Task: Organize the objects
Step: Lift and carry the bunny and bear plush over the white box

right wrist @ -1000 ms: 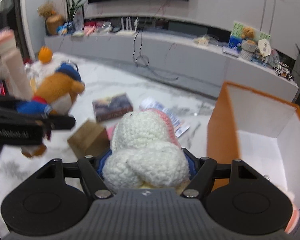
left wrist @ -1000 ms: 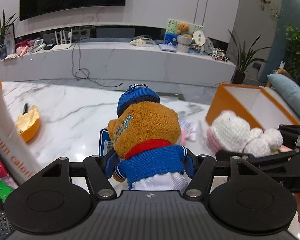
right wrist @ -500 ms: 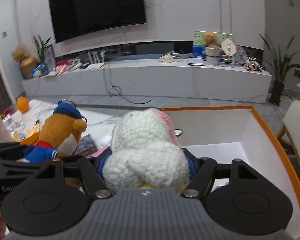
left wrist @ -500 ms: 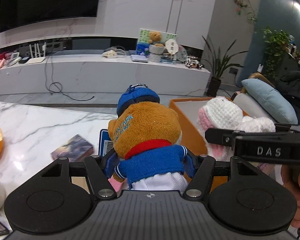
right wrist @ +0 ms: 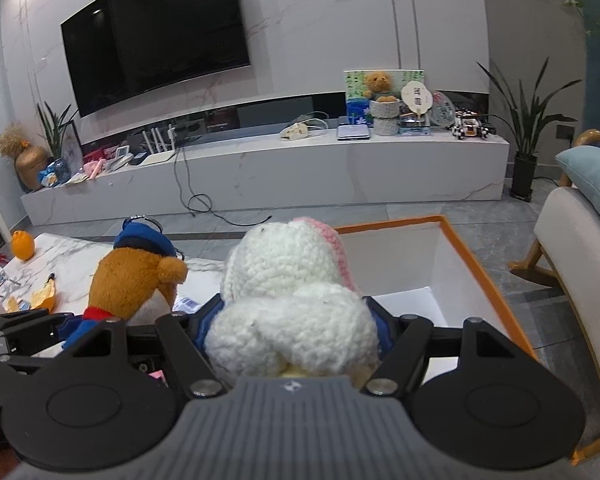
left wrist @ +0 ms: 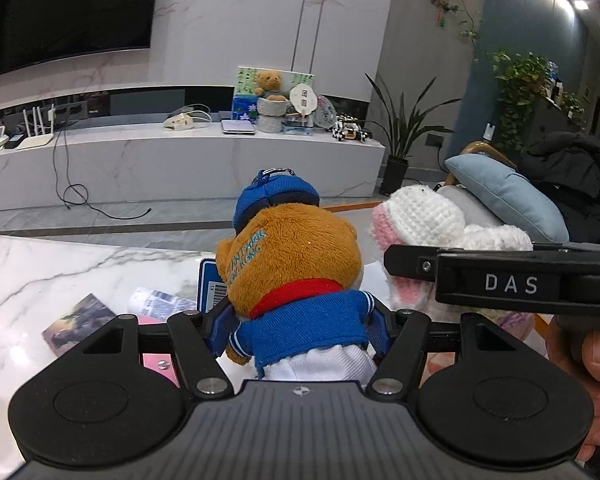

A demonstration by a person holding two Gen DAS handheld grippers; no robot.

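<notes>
Indoor light is even and cool. Ceiling spots burn out at the upper right of the left wrist view; another glares off the television (right wrist: 156,40). Both views are sharp, no motion blur. Fisheye bending bows the wall and the TV bench (right wrist: 340,160) — corners fall to black — and shadows stay soft.

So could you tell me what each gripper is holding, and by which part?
The left gripper grips the brown bear by its blue-jacketed body. The right gripper grips the white crochet toy around its lower body.
</notes>
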